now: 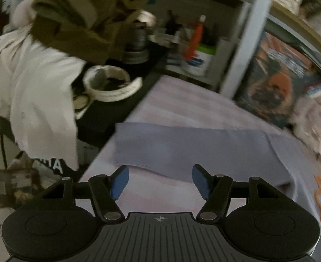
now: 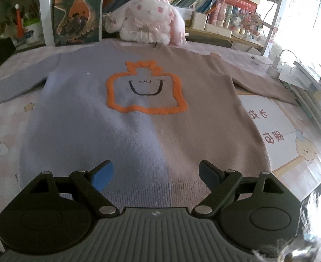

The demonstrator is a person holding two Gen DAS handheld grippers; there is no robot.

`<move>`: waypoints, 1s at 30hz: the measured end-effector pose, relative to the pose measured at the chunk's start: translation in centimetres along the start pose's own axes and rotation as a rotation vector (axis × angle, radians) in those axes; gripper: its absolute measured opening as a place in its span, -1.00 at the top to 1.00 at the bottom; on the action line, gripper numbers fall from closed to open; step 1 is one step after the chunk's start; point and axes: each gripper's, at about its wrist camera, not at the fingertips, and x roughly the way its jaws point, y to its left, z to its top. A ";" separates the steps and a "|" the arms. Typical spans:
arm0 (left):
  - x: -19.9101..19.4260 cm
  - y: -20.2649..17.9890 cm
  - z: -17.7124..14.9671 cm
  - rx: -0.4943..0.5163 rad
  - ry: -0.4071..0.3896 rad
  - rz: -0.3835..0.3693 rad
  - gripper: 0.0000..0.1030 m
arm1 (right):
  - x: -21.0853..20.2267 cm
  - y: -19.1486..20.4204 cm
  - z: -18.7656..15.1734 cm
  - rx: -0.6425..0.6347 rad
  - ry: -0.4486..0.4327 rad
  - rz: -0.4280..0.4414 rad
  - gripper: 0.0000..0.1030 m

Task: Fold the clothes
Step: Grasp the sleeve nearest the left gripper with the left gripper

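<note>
In the left wrist view we see our left gripper [image 1: 160, 180] with its blue-padded fingers [image 1: 119, 181] spread wide and holding nothing, poised over the lavender sleeve [image 1: 182, 146] stretched across the pink-sheeted surface [image 1: 182, 100]. A white garment [image 1: 36, 100] hangs off to the left.

In the right wrist view our right gripper [image 2: 156, 175] has its fingers wide too, above the hem of the sweater [image 2: 143, 135], which lies flat, face up, half lavender and half tan. A plush bunny [image 2: 151, 19] sits just beyond its collar.
</note>
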 end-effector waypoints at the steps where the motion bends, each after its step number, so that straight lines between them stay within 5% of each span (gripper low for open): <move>1: 0.2 0.4 0.1 -0.018 0.000 0.007 -0.25 | -0.1 0.0 0.0 -0.003 0.002 -0.005 -0.65; 10: 2.1 2.9 0.7 -0.234 0.015 -0.025 0.12 | -0.8 -0.3 -0.3 -0.006 0.013 -0.044 -0.65; 15: 2.8 2.0 0.5 -0.292 0.039 -0.115 0.18 | -1.0 -0.5 -0.4 0.001 0.019 -0.060 -0.65; 24: 3.7 3.0 1.1 -0.427 0.007 -0.079 0.31 | -1.0 -0.5 -0.4 -0.014 0.018 -0.064 -0.65; 30: 3.9 3.3 1.0 -0.446 0.002 -0.051 0.63 | -0.7 -1.2 -0.1 0.006 0.027 -0.072 -0.65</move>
